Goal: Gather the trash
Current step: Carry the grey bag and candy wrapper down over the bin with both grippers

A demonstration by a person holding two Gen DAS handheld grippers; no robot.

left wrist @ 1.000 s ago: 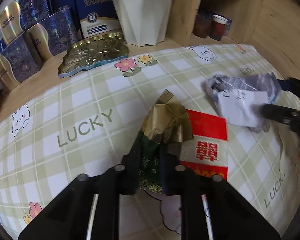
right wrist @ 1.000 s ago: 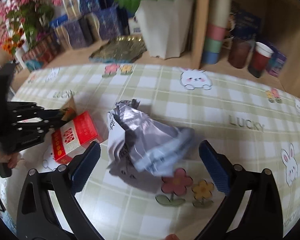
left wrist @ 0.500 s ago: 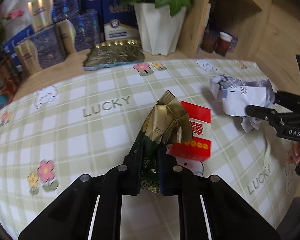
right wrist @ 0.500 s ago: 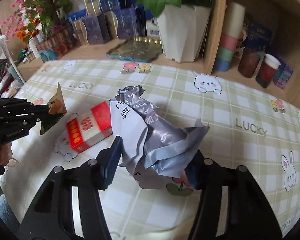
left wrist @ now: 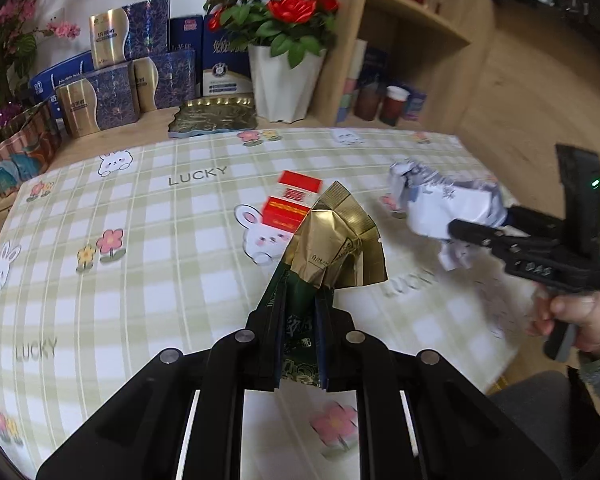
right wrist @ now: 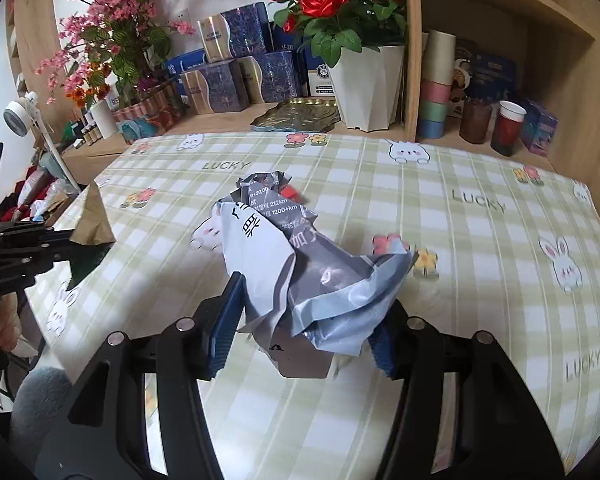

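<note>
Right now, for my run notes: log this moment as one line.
left tongs: shut on gold-green wrapper | right tongs: shut on crumpled grey paper | red box: on table

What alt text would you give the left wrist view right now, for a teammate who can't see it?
The left gripper is shut on a crumpled green-and-gold wrapper, held above a checked tablecloth. A red box lies on the cloth beyond it. At right, the right gripper holds a crumpled grey-and-white paper bag.
</note>
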